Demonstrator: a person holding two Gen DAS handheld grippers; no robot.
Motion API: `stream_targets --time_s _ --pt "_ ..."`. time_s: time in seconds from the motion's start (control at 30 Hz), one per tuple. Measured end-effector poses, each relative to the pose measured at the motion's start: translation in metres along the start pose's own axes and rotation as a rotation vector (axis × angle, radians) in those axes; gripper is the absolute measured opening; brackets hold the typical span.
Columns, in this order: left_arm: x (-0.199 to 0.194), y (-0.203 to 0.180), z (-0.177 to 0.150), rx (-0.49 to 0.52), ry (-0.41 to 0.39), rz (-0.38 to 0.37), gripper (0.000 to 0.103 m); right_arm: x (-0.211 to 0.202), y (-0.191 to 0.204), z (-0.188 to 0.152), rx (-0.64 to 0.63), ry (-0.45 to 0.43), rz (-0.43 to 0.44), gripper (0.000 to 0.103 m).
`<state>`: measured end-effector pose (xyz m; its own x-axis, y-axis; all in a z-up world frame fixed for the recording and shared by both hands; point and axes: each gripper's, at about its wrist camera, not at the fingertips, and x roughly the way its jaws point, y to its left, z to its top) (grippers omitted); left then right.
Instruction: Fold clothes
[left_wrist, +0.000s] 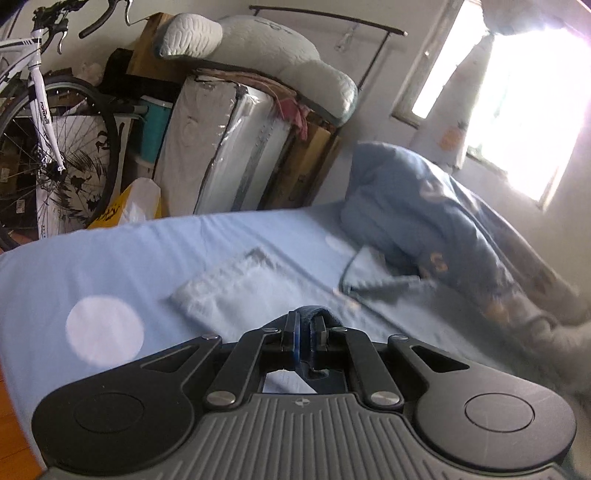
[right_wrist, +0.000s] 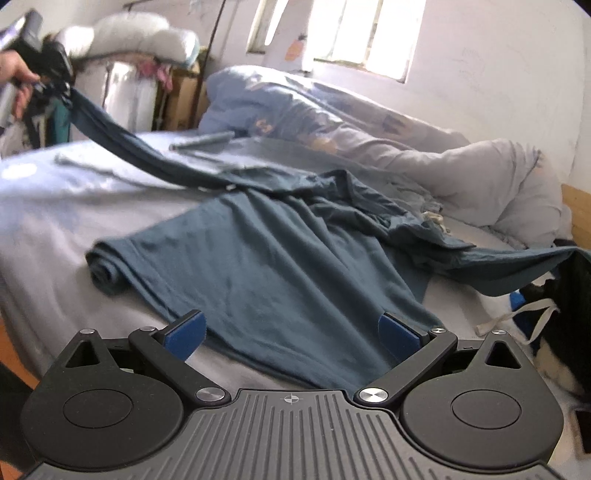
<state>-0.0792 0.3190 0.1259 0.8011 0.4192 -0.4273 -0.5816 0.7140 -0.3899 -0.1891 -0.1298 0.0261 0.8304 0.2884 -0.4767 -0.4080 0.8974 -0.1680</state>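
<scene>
Here, line by line:

Left gripper (left_wrist: 303, 334): its blue-padded jaws are pinched together on a fold of the dark teal cotton T-shirt (right_wrist: 266, 266); only a small bunch of that cloth shows in its own view, poking out above the fingers.

Right gripper (right_wrist: 291, 334): jaws spread wide and holding nothing, poised just above the shirt's near hem.

Right wrist view only: the left gripper appears at far left, lifted off the bed, with a long strip of the shirt, seemingly a sleeve, stretched taut from it down to the garment.

Shirt position: the body lies across the pale blue bedsheet (right_wrist: 55, 206), one side edge rolled into a soft tube, the far part crumpled in loose folds.

Left wrist view only: a white-framed bicycle (left_wrist: 40, 122), a plastic-wrapped mattress stood on edge (left_wrist: 221, 147) with a grey contoured foam pillow (left_wrist: 258, 51) laid on top, and a folded white towel (left_wrist: 229, 291), blurred, lying flat on the sheet.

Both views: a heaped blue printed quilt (left_wrist: 417, 206) against the wall under a bright window (left_wrist: 528, 92).

Textures: the shirt is limp matte jersey; the sheet is smooth; the quilt is puffy and rumpled.

Containers: a yellow and white plastic bag (left_wrist: 136, 203) stands beside the bed, its contents hidden.
</scene>
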Motion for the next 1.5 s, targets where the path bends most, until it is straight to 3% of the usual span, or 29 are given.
stream_targets --time_s 0.37,0.6,0.73,0.8,0.87,0.93,1.13,1.3,1.5 --pt "0.077 -0.039 0.077 -0.029 -0.076 -0.017 0.008 -0.001 -0.002 0.016 0.242 -0.061 0.044 0.102" --pt "0.101 -0.065 0.127 -0.137 -0.214 -0.050 0.008 0.013 -0.001 0.039 0.422 -0.128 0.010 0.102" --pt "0.122 -0.053 0.139 -0.214 -0.203 0.029 0.010 0.025 0.003 0.051 0.463 -0.133 0.051 0.102" --pt "0.138 -0.047 0.126 -0.179 -0.137 0.075 0.030 0.027 0.006 0.051 0.436 -0.136 0.069 0.102" --pt "0.146 -0.041 0.106 -0.146 -0.095 0.115 0.073 0.027 0.010 0.049 0.395 -0.140 0.083 0.102" --pt "0.148 -0.036 0.082 -0.117 -0.069 0.143 0.092 0.028 0.013 0.047 0.355 -0.138 0.093 0.103" --pt "0.113 -0.037 0.025 -0.003 -0.032 0.077 0.099 0.037 0.015 0.022 0.206 -0.019 0.090 0.103" --pt "0.050 -0.056 0.017 0.169 -0.113 -0.004 0.103 0.046 0.032 0.007 -0.003 0.062 0.067 0.103" --pt "-0.034 -0.082 -0.008 0.313 -0.180 -0.151 0.103 0.042 0.051 -0.002 -0.223 0.048 0.047 0.102"
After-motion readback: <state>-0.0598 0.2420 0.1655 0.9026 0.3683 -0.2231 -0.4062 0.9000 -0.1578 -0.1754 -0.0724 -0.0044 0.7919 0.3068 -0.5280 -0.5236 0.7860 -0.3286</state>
